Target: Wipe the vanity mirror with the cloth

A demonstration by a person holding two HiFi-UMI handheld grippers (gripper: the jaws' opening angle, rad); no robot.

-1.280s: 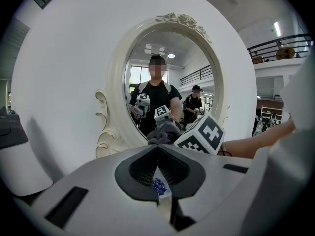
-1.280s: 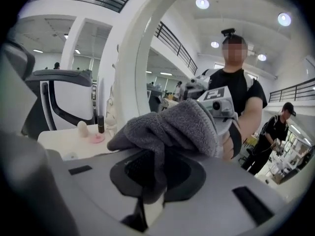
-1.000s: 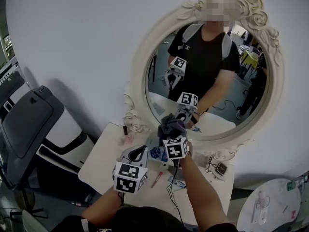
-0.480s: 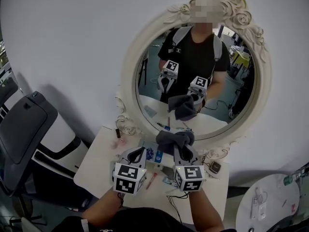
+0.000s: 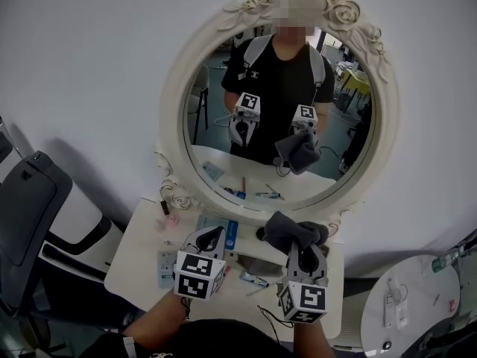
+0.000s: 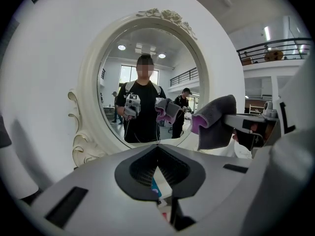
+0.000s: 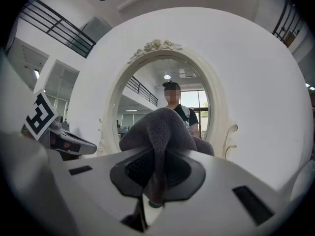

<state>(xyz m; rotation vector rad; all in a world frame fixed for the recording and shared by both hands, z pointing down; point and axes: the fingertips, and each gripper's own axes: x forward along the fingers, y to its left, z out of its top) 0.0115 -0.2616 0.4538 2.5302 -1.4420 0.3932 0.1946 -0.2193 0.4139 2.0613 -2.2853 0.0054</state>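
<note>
Grasping the grey cloth (image 5: pixel 287 230), the right hand-held gripper (image 5: pixel 302 246) hovers at 5 o'clock of the vanity mirror (image 5: pixel 173 110), with the cloth apart from the glass. The left hand-held gripper (image 5: pixel 211 235) is clenched on nothing above the table (image 5: pixel 134 263).

left gripper (image 6: pixel 158 156) jaws together; cloth (image 6: pixel 216 123) beside vanity mirror (image 6: pixel 147 77)

a plain white wall (image 5: pixel 89 66) fills the background. a white rectangular tabletop (image 5: pixel 138 256) carries small clutter: a short dark upright tube (image 5: pixel 165 206) near its far left corner, a little pink object (image 5: pixel 171 219) just beside that, a flat blue packet (image 5: pixel 231 233) further right, and a pale printed card (image 5: pixel 165 263) near the front edge. a grey padded chair (image 5: pixel 26 207) stands to the left. a round white side table (image 5: pixel 417 312) sits lower right, holding items too small to identify.
</note>
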